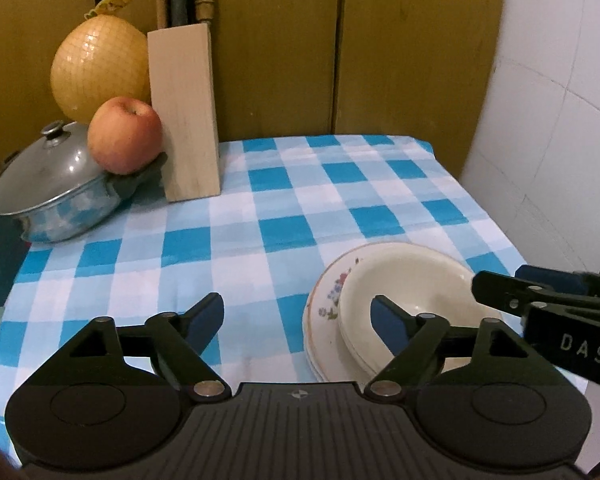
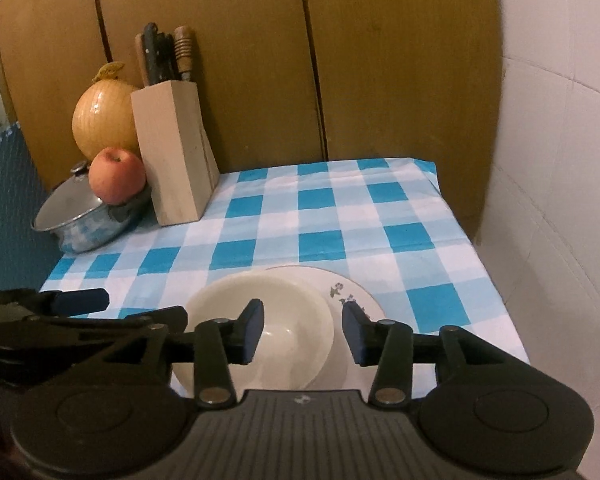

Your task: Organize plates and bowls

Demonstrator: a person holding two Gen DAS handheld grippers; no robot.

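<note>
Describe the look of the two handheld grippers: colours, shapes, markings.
Both are matte black plastic. The left gripper has a ribbed base plate, two round discs, triangular cut-out linkages with silver pivot pins, and fingers faced with dark blue pads. The right gripper is built alike; in the left wrist view, white letters "DAS" mark its side.
</note>
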